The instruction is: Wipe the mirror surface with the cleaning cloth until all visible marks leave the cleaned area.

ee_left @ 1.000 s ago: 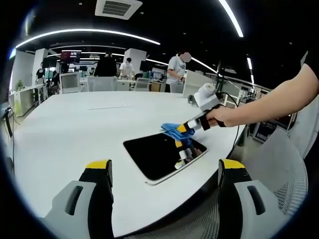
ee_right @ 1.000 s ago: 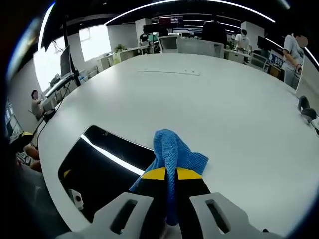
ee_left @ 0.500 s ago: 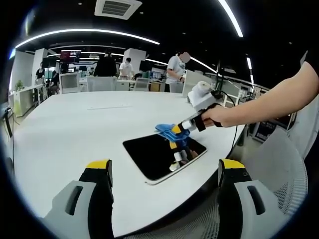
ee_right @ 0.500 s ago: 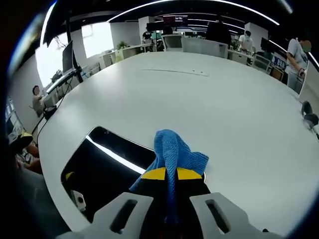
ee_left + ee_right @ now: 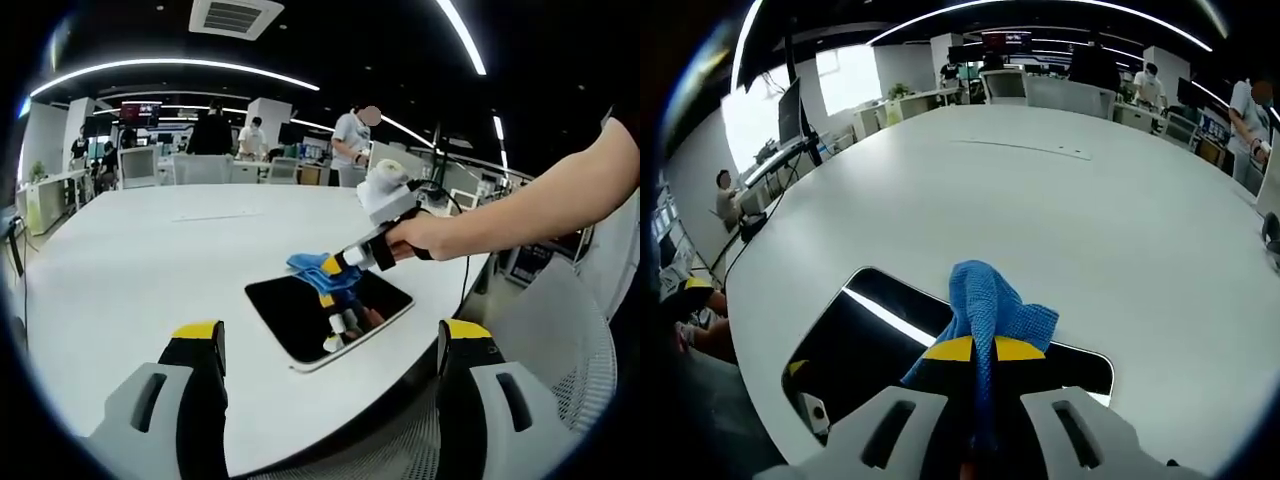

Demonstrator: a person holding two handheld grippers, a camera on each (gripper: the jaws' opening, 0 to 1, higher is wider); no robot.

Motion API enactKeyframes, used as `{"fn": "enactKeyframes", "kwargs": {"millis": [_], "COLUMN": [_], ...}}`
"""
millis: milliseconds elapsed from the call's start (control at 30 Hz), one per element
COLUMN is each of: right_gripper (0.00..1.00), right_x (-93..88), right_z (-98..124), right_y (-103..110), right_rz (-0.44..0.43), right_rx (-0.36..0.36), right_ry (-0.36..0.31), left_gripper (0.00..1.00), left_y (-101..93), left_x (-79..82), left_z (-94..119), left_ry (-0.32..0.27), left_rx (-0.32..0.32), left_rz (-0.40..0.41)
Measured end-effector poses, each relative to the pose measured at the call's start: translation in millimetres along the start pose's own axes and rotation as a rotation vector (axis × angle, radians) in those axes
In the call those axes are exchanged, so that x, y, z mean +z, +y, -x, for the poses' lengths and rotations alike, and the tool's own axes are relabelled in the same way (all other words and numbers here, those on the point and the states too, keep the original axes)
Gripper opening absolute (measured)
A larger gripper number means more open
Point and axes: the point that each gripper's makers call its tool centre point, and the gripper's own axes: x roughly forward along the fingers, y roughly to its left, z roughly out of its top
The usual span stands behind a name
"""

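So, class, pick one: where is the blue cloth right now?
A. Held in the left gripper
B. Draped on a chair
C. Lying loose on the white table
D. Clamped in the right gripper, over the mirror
D: the right gripper is shut on the blue cloth, above the mirror.

Left gripper (image 5: pixel 330 350) with 2 grey jaws, yellow-capped black pads, right gripper (image 5: pixel 973 350) alike

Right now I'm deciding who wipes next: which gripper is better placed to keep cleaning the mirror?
Right. The right gripper is shut on the blue cloth over the mirror; the left gripper is open and back from it.
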Motion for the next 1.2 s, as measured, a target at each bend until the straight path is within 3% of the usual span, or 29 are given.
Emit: {"fn": "enactKeyframes", "kwargs": {"millis": [767, 967, 1033, 1200], "right_gripper": [0.00, 0.00, 0.00, 0.00], "right_x": [23.9, 30.1, 30.3, 29.4], "right_z": [-31, -46, -48, -48], "right_y": [79, 87, 85, 84], "right_rz": [0.074, 0.103, 0.147, 0.136], "right_rx": [0.098, 0.117, 0.107, 0.113], "right_ry": [0.010, 0.019, 0.025, 0.029], "left_gripper": [0.85, 0.85, 0.85, 0.85], "left_y": [-0.4, 0.0, -0.2, -1.3], "left_x": [1.3, 1.7, 1.8, 2.5], "left_z": [0, 0, 0, 1], "left_ry": [-0.012, -0.015, -0.015, -0.018], "left_rx": [-0.006, -0.004, -0.004, -0.006], "left_rz": [0.003, 0.003, 0.003, 0.004]}}
